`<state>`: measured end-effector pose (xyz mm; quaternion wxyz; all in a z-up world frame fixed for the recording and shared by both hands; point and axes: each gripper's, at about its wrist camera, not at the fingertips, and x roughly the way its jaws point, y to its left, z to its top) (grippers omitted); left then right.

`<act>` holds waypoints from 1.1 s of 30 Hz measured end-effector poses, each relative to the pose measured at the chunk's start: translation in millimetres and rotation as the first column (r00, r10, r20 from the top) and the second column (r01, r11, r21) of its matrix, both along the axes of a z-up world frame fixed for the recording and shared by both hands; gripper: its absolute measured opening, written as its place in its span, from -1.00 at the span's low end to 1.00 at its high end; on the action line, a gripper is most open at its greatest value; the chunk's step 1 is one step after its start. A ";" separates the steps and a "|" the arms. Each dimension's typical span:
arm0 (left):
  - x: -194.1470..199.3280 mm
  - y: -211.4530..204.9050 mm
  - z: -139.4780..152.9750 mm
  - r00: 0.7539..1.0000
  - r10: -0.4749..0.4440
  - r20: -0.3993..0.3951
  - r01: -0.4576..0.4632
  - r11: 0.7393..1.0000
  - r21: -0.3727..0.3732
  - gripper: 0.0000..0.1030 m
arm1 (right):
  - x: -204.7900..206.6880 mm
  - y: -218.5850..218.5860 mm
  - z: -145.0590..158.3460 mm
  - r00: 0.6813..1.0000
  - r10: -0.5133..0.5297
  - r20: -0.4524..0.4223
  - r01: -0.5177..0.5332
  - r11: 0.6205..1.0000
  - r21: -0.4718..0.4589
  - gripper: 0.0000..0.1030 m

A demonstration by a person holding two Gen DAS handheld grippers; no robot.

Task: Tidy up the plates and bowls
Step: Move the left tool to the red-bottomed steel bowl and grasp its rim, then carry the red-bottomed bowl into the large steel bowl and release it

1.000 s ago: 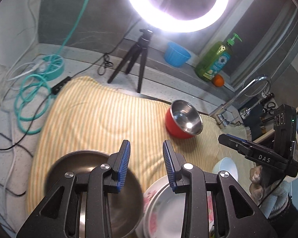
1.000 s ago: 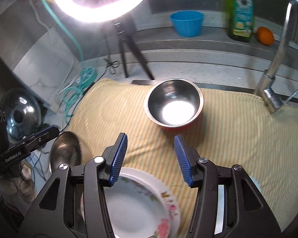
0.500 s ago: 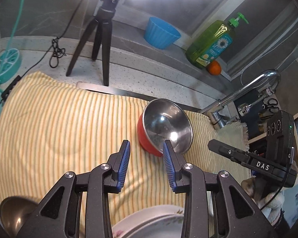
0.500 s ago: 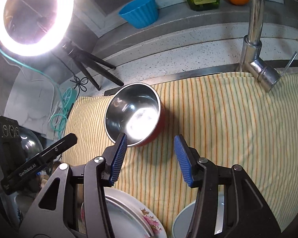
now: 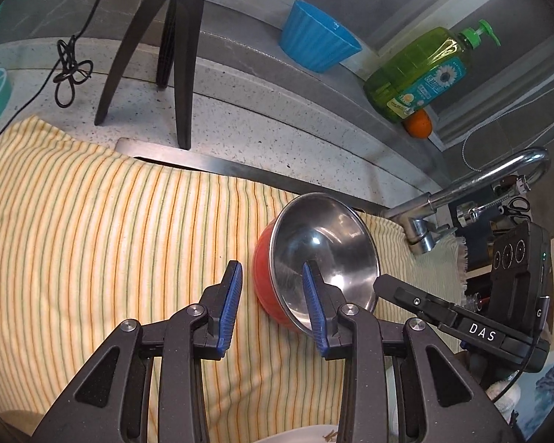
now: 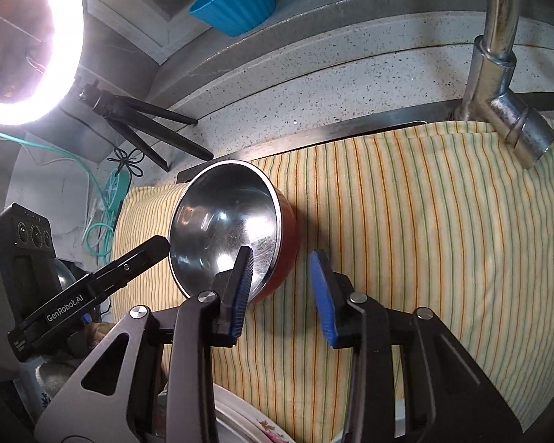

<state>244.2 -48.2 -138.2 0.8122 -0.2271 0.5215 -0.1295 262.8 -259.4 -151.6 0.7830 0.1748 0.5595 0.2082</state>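
Observation:
A red bowl with a steel inside (image 5: 328,247) stands on the yellow striped cloth (image 5: 110,240); it also shows in the right wrist view (image 6: 225,225). My left gripper (image 5: 271,277) is open, its jaws on either side of the bowl's near left rim. My right gripper (image 6: 282,262) is open, its jaws on either side of the bowl's near right rim. A floral plate's edge (image 6: 247,421) shows at the bottom of the right wrist view, and a sliver of it in the left wrist view (image 5: 306,435).
A blue ribbed cup (image 5: 317,46), a green soap bottle (image 5: 421,74) and an orange (image 5: 419,123) stand on the back ledge. A tripod (image 5: 166,48) with a ring light (image 6: 26,44) stands at the back left. A steel tap (image 6: 498,74) rises at the right.
Both grippers have moved forward over the cloth to the red bowl. The plates and the dark bowl have dropped out of view below. Both stay open.

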 end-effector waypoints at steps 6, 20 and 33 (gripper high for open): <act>5.5 -4.5 -1.4 1.000 -0.013 0.008 0.012 1.000 0.006 -0.44 | 6.7 5.0 -6.9 1.000 0.011 -0.017 -0.011 1.000 -0.001 -0.61; 4.6 -7.7 -2.1 0.999 -0.029 0.020 0.029 1.000 0.012 -0.69 | 5.5 13.8 -1.7 0.999 0.041 0.000 -0.041 0.999 -0.029 -0.72; -45.0 11.3 41.3 0.994 -0.006 0.113 0.007 1.000 -0.011 -0.69 | -34.9 17.5 36.4 0.995 0.091 0.051 -0.091 0.996 0.015 -0.72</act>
